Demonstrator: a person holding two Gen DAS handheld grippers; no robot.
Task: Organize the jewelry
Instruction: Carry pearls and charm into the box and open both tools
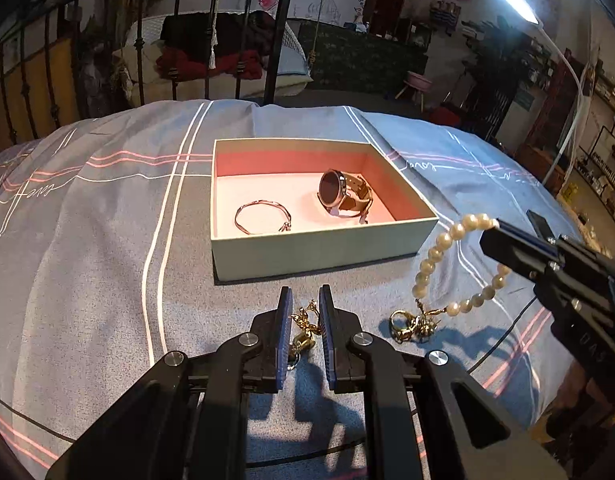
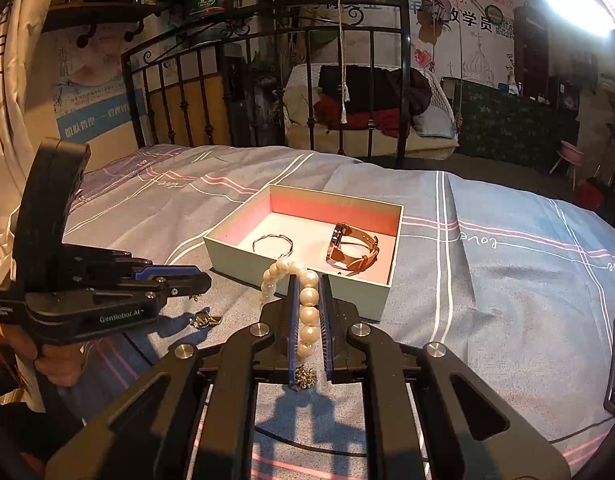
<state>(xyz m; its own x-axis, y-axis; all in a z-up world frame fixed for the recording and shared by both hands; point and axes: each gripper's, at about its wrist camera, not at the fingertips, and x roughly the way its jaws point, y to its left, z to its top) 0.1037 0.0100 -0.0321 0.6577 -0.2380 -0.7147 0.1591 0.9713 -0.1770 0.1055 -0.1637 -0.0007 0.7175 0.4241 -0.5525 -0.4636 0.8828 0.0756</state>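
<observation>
A pearl bracelet [image 2: 307, 312] hangs pinched between the narrowed jaws of the right gripper [image 2: 309, 280], lifted above the bedspread [image 1: 107, 240] just beside the near wall of an open box [image 1: 307, 246]; in the left wrist view its beads [image 1: 439, 248] loop out at 3 o'clock, the gold clasp end [image 1: 411, 326] trailing down onto the fabric. The left gripper [image 1: 303, 296] has its jaws drawn close around a gold chain [image 1: 305, 328] lying on the cover at 6 o'clock from the box; whether the pads actually touch it cannot be told. Inside the box, a thin bangle [image 1: 262, 218] lies at 7 o'clock and a wristwatch [image 1: 343, 196] at 3 o'clock.
</observation>
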